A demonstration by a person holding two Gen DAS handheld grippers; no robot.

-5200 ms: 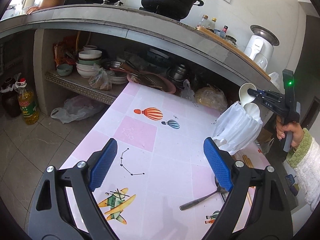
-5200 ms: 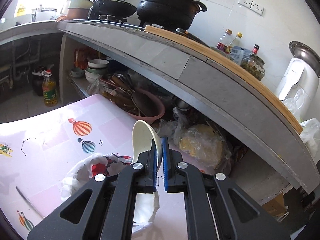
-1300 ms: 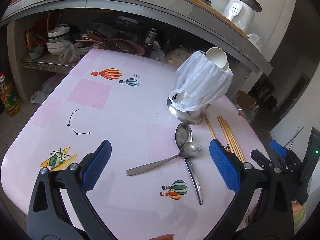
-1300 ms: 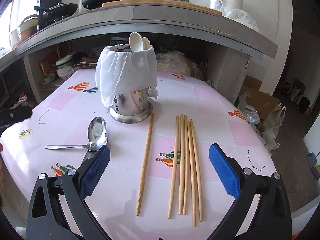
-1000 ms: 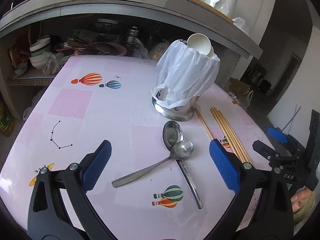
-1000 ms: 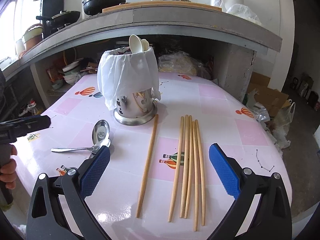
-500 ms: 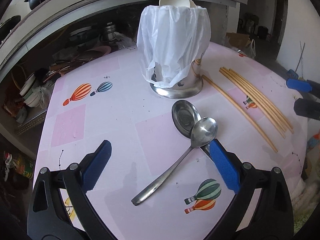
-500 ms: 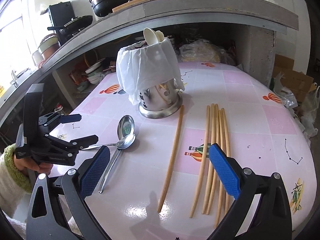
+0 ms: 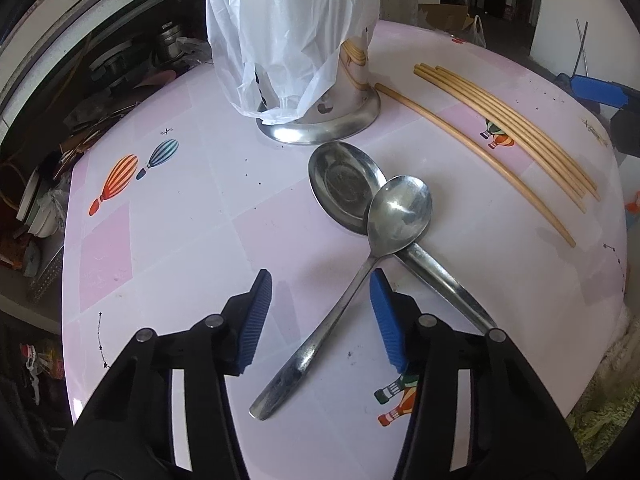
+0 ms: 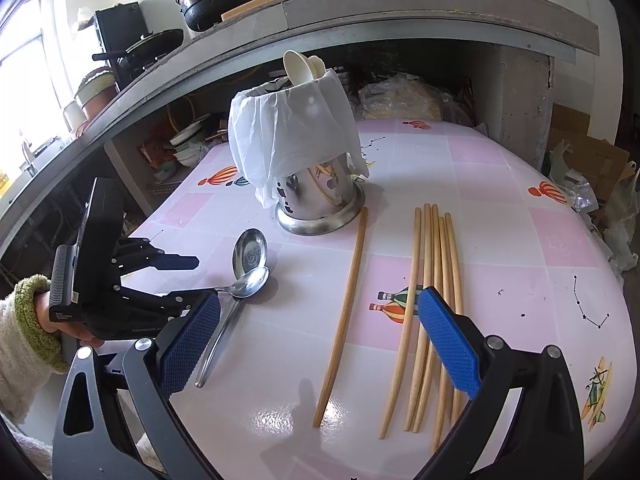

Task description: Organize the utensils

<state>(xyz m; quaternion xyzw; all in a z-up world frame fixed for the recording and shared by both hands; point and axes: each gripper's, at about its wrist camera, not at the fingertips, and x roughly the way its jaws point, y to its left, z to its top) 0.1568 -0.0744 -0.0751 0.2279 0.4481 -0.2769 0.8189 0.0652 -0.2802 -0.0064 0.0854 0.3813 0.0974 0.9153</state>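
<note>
Two steel spoons lie crossed on the pink table. The upper spoon [image 9: 400,212] rests its bowl on the lower spoon [image 9: 344,184]. My left gripper [image 9: 320,284] hovers low over the upper spoon's handle [image 9: 320,340], which runs between the jaws. The jaws are closing and the pads are still apart from the handle. The bag-lined steel holder [image 10: 320,204] with white spoons [image 10: 298,68] stands behind. My right gripper [image 10: 318,308] is open above the single chopstick [image 10: 348,300], with several chopsticks [image 10: 436,280] to its right. It holds nothing.
A concrete counter with a cluttered shelf of bowls and pans [image 10: 184,148] runs behind the table. A cardboard box [image 10: 588,156] and plastic bags sit on the floor at the right. The table's rounded edge [image 9: 616,280] is close to the spoons.
My left gripper has come down closer over the spoons and rolled, and its jaws have narrowed around the upper spoon's handle. The right gripper has barely moved and stays wide.
</note>
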